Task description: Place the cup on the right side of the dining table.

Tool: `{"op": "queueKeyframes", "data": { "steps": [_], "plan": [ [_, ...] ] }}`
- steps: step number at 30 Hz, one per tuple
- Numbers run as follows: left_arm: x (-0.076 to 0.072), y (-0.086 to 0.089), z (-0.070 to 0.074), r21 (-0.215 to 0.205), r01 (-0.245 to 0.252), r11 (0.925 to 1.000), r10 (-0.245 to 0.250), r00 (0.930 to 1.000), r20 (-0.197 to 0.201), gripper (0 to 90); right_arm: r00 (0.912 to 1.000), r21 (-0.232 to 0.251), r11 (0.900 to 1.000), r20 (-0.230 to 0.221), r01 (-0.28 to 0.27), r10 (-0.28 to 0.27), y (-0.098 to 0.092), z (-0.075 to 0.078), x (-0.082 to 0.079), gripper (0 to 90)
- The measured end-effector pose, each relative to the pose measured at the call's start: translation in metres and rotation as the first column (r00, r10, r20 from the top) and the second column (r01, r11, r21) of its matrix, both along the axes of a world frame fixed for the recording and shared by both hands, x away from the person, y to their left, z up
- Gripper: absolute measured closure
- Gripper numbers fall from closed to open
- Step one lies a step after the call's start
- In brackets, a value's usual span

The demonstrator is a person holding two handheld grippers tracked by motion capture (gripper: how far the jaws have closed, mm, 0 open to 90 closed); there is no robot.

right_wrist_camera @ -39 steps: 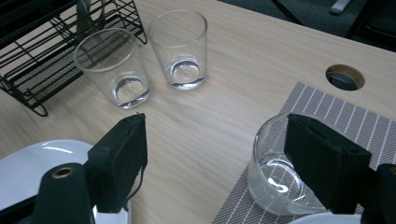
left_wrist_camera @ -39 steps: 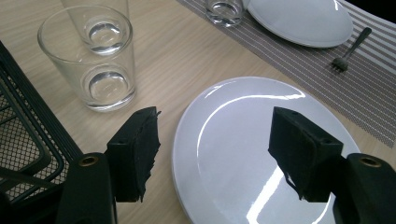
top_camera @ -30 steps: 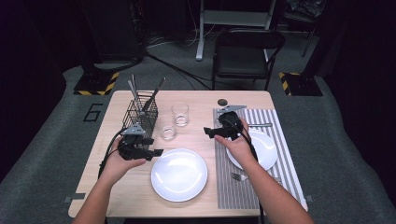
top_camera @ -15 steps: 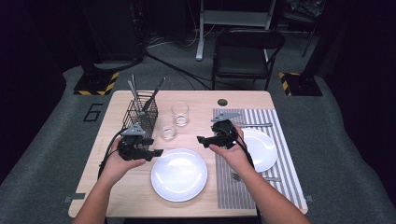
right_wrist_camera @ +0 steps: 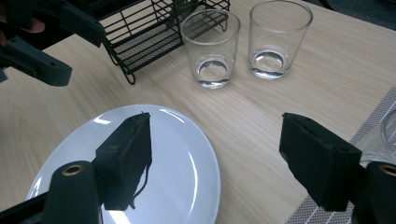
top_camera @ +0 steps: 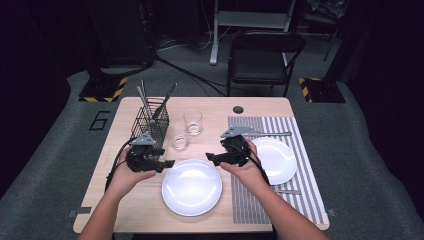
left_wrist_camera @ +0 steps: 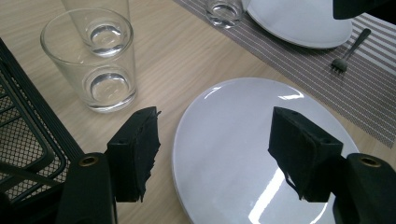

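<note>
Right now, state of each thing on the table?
Left gripper: open, empty, beside near plate.
Right gripper: open, empty, beside near plate.
Near plate: empty, on bare wood.
Far plate: empty, on mat.
Two glasses: upright, empty.
Basket: upright, utensils standing in it.
Fork: lying on mat.

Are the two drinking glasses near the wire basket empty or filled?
Empty. Both glasses stand upright, and their clear bottoms show through with no liquid inside.
</note>
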State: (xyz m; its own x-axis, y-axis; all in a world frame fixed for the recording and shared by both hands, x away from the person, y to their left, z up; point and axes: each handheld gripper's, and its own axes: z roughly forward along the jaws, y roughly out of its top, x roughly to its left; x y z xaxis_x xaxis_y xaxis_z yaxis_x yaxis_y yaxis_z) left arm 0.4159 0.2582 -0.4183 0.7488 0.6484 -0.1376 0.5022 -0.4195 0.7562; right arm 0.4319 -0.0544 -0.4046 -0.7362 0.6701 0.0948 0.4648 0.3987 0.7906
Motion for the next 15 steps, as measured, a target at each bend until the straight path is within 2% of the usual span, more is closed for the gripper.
{"op": "queueKeyframes", "data": {
  "steps": [4,8,11,15],
  "plan": [
    [0.0,0.0,0.0,0.005,0.004,1.0,-0.004,1.0,0.004,33.0,1.0,0.0,1.0,0.0,-0.01,0.01,0.001,-0.002,-0.004,25.4],
    [0.0,-0.001,-0.001,0.005,0.004,1.0,-0.004,1.0,0.004,33.1,0.9997,-0.021,1.0,0.002,-0.023,0.023,0.003,-0.008,-0.009,26.4],
    [0.0,0.0,-0.001,0.005,0.003,1.0,-0.003,1.0,0.006,33.2,0.9995,-0.013,1.0,-0.015,-0.027,0.026,0.003,-0.013,-0.013,27.0],
    [0.0,-0.001,-0.002,0.007,0.002,1.0,-0.002,1.0,0.004,33.2,0.9992,-0.007,0.999,-0.014,-0.038,0.038,0.003,-0.018,-0.018,27.1]
  ]
}}
